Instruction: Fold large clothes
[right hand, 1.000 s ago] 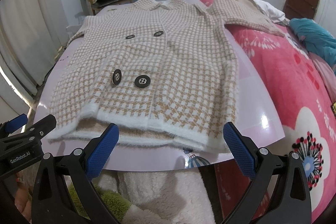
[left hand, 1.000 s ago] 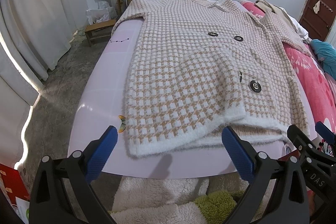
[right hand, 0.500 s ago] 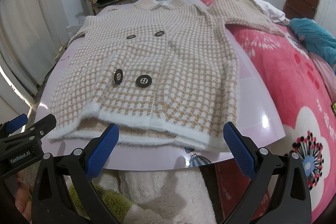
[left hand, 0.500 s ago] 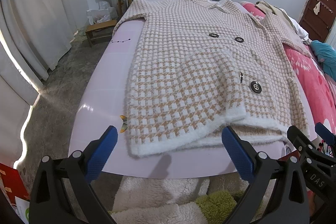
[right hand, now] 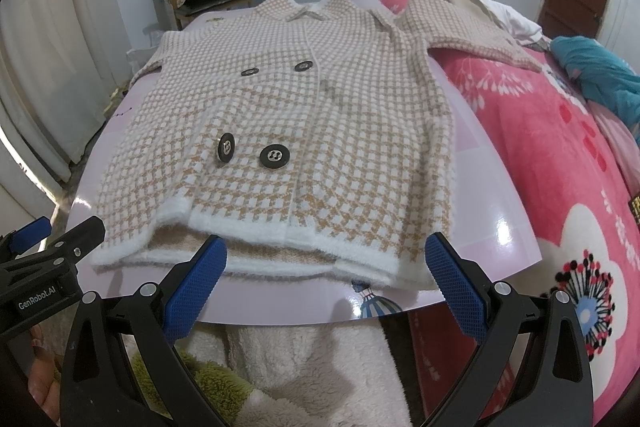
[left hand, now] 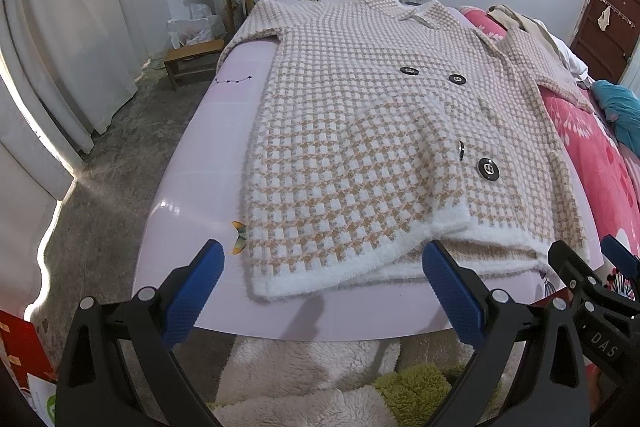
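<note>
While spread flat, one checked coat [left hand: 360, 147] (four buttons [right hand: 275, 157]), two empty grippers [left hand: 320, 287].

Ahead of my left tongs [left hand: 320, 287] and right tongs [right hand: 326, 277] I see a glossy lilac bench [left hand: 192, 179] carrying 1 checked coat [left hand: 360, 147], spread flat, hem nearest both. Beyond the right tongs' right finger, a pink floral bed [right hand: 560, 155] adjoins it, 1 sleeve [right hand: 460, 31] draped across.
</note>
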Demonstrator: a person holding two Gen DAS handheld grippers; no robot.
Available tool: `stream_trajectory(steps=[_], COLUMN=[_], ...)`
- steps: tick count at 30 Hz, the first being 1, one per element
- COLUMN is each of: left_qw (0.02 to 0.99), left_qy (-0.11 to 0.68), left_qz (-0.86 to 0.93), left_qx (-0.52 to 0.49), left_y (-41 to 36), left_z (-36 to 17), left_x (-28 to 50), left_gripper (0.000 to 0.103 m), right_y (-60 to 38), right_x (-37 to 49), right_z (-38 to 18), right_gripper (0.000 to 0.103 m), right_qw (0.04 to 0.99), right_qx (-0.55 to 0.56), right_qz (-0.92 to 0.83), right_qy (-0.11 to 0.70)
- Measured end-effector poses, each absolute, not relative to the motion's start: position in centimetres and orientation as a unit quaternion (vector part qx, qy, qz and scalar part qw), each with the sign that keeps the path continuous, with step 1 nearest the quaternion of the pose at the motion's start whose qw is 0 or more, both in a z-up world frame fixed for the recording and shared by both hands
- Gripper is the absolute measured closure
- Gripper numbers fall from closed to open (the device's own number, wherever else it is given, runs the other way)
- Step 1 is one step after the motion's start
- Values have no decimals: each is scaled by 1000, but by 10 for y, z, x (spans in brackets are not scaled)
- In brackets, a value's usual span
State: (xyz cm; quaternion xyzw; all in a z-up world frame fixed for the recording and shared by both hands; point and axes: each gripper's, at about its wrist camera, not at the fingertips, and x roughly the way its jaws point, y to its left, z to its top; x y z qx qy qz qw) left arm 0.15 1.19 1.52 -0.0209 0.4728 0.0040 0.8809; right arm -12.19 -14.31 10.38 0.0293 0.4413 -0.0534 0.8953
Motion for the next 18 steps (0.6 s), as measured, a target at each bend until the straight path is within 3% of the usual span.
stream_trajectory(steps=[18], left_qw=[882], left_qy=[471], left_qz=[5], left_qx=[-21], left_y=[15], left_z=[18], left_x=[2], left_gripper=[5], right_y=[-143], right_x=[-122], right_z=[106], right_gripper=[7], right_qw=[896], right_qx=[28], right_qz=[-54], right_qy=[440])
